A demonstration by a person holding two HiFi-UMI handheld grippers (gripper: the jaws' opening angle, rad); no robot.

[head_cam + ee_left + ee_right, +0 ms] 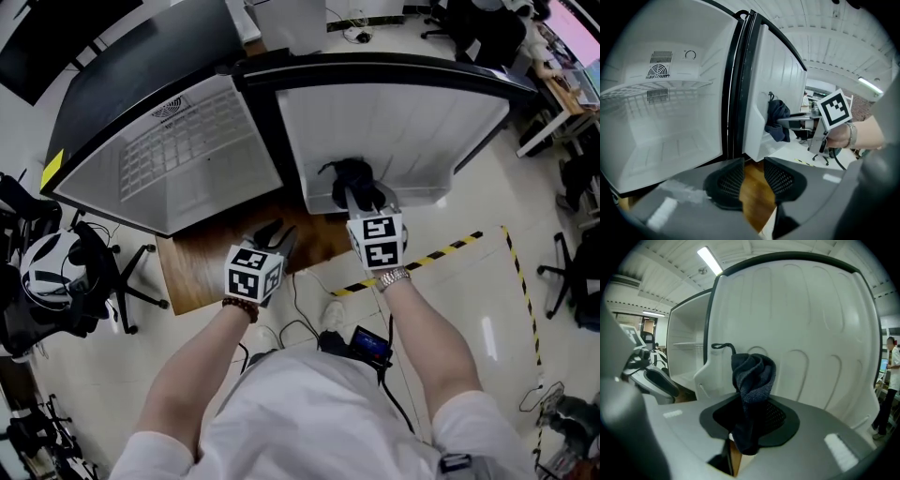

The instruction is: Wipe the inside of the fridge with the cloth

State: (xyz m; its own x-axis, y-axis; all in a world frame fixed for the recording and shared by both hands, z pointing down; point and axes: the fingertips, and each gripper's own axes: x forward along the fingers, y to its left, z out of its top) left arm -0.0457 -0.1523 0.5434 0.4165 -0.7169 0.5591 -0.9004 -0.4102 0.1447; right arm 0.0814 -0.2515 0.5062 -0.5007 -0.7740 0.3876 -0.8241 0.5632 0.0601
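The fridge stands open with a white, bare compartment (178, 159) (661, 122) and a wire shelf (656, 89). Its door (394, 122) (801, 319) is swung wide to the right. A dark blue cloth (352, 176) (752, 373) (779, 123) is bunched between the jaws of my right gripper (361, 194) (750, 420), which is shut on it and holds it at the lower inner face of the door. My left gripper (277, 234) (753, 176) is open and empty, low in front of the gap between compartment and door.
The fridge rests on a wooden board (197, 267). Yellow-black tape (441, 253) runs across the floor on the right. Office chairs (89, 272) crowd the left side, and cables (300, 328) lie near my feet. A person (888, 380) stands far right.
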